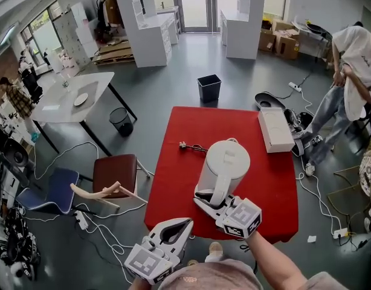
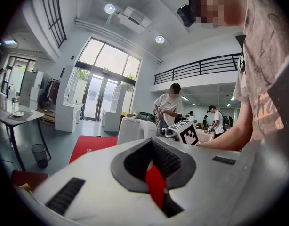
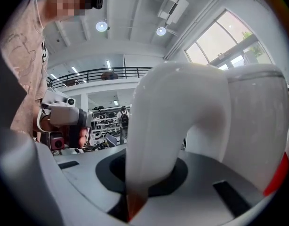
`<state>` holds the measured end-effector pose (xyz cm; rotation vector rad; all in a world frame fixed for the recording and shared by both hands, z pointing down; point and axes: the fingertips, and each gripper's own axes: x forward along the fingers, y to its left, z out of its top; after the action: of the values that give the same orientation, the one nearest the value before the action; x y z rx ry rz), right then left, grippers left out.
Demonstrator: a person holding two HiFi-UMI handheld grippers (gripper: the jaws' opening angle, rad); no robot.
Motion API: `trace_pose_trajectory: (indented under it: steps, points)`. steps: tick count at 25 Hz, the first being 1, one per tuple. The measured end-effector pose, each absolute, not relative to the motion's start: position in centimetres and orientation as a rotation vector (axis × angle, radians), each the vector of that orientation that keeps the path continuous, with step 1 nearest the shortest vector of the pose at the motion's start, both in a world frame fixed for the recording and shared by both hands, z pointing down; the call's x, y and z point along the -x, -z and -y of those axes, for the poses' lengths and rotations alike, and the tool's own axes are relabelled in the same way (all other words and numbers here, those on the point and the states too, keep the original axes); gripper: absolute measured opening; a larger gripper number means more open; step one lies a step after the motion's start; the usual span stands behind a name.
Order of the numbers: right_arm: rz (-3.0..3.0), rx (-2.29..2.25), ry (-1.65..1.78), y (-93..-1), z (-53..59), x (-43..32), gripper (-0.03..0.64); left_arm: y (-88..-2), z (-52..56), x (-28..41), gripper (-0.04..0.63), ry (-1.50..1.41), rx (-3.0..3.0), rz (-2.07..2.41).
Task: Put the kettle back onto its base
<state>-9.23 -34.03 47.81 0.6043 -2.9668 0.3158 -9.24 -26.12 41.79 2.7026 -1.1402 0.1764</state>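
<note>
Two grippers show at the near edge of the red desk (image 1: 173, 180), each bearing a cube with black-and-white square markers, the only print that can be made out. The white kettle (image 1: 223, 165) is over the middle of the desk, a little towards its near edge. It is upright, its long axis vertical and its lid on top. Its spout points to the desk's far edge and its handle (image 3: 172, 126) to the near edge. Whether its foot rests on the desk or on a base cannot be told, as its own body hides that spot. The right gripper (image 1: 208, 199) reaches in over the desk's near edge, its jaws closed narrowly round the handle's lower part. The left gripper (image 1: 184, 223) hangs just off the desk's near left corner, its jaws drawn together at the tips with nothing between them. A small plug with a cord (image 1: 184, 145) lies left of the desk's middle. A white box (image 1: 275, 128) sits at the desk's far right corner.
</note>
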Motion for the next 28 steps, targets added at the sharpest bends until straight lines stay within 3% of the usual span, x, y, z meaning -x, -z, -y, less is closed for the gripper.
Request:
trace_pose_trajectory:
  steps: [28]
  points:
    - [2.873,-0.505,-0.207,-52.8,30.7,12.6,0.060,-42.7,26.3,10.2,0.001,-0.189,-2.688,1.150]
